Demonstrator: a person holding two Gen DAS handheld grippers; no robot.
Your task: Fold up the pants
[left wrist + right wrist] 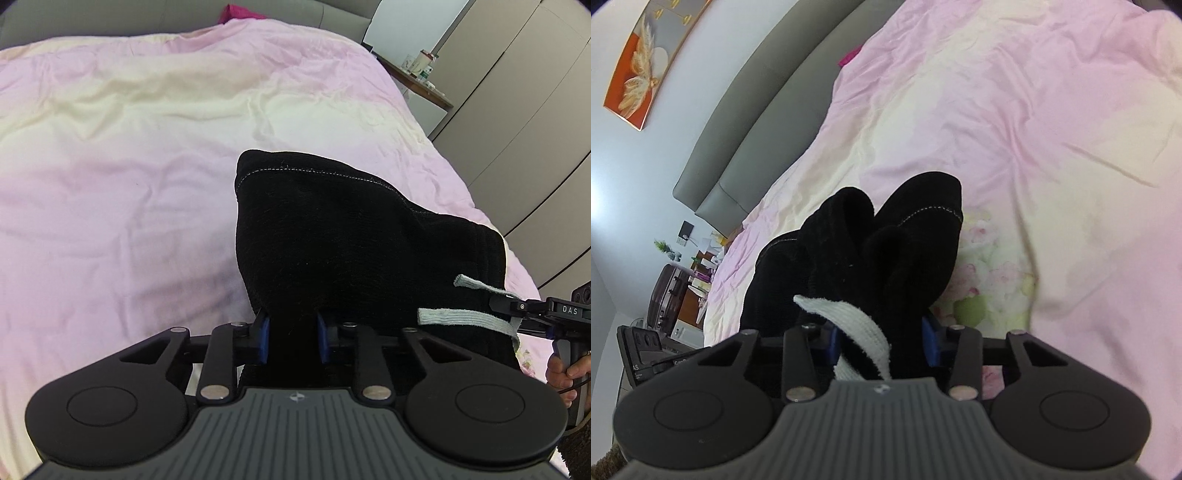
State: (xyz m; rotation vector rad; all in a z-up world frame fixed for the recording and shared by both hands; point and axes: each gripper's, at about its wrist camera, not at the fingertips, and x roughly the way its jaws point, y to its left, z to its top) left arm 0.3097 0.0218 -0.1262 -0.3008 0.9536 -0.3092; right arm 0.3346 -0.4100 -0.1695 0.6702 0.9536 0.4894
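While both grippers, left [291, 341] and right [882, 341], pinch the black fleece pants [332, 240], lifted off the pink bedsheet [129, 166], folding appears barely begun.

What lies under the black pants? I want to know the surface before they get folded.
Under the black pants is a bed with a wrinkled pink and cream duvet, floral-printed beside them in the right wrist view. The patch directly beneath the cloth is covered, so anything there cannot be seen.
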